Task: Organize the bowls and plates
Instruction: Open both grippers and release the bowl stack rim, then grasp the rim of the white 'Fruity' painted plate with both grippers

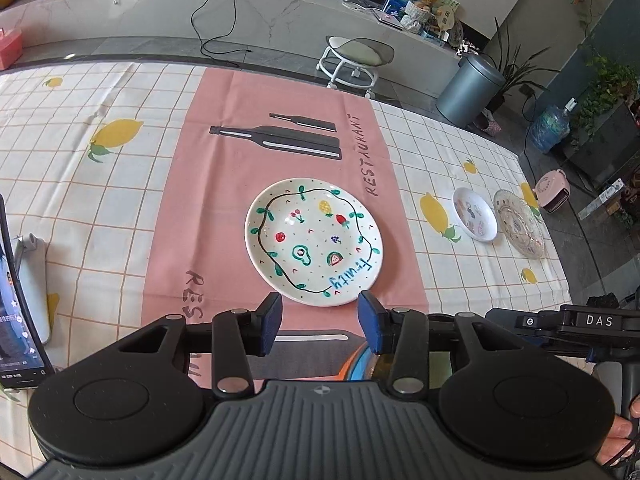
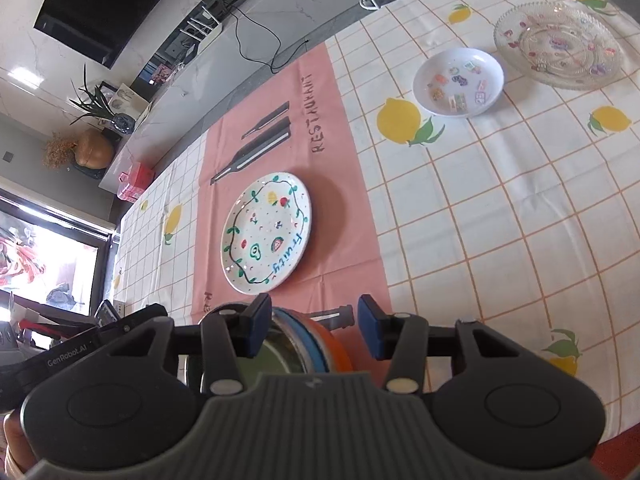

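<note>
On the far left of the bench (image 1: 100, 216) I see a phone (image 1: 16, 300) propped upright at the edge of my left view. The bench is covered by a checked cloth with lemons, and a pink runner (image 1: 280, 160) printed with bottles lies down the middle of it. My left gripper (image 1: 320, 322) hovers over the near end of that runner with its jaws apart and nothing between them; the fruit plate (image 1: 314, 242) – white, painted with fruit and the word "fruity" – lies flat on the runner just beyond the fingertips, not touched. Nearer to me, a stack of bowls (image 2: 308, 340) with blue and orange rims sits on the runner, mostly hidden under the grippers. My right gripper (image 2: 314, 326) stands over that stack, jaws open – its left finger crosses in front of the rim, and I cannot tell whether it touches. Further right, on the checked cloth well apart from the fruit plate, sits a small white bowl (image 2: 458, 80) with stickers, and just beside it on the right a clear glass plate (image 2: 556, 46).
</note>
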Available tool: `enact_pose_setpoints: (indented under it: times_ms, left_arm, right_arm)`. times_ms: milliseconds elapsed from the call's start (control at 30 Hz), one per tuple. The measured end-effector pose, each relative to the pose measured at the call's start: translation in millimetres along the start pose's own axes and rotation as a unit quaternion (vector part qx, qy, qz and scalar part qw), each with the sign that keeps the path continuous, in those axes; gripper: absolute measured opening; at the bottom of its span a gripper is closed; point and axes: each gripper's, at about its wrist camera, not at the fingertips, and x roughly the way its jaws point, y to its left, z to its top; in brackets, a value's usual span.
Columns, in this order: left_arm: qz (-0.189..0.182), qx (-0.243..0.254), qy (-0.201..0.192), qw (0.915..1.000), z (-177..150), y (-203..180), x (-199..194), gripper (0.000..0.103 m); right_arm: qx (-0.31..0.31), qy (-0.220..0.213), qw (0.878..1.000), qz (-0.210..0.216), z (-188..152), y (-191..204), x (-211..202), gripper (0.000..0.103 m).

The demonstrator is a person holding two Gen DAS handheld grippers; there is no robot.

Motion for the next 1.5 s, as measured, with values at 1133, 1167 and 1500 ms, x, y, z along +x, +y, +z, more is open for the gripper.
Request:
enact_pose_setpoints:
  times_ms: [1133, 1167, 1500]
  left_arm:
    - [-0.032, -0.075, -0.024, 0.9964, 32, 74, 110, 0.026]
    - [-0.032, -0.080, -0.025, 0.9960, 31, 76, 110, 0.022]
    - [-0.037, -0.105, -0.048, 0.9926, 24, 78, 107, 0.011]
  right_arm:
    - [-0.006, 0.017, 0.998, 0.055, 72, -15, 134, 0.024]
    - [-0.005, 0.017, 0.998, 0.061, 71, -15, 136, 0.023]
    - [0.016, 0.027, 0.997, 0.070, 64, -11, 145, 0.004]
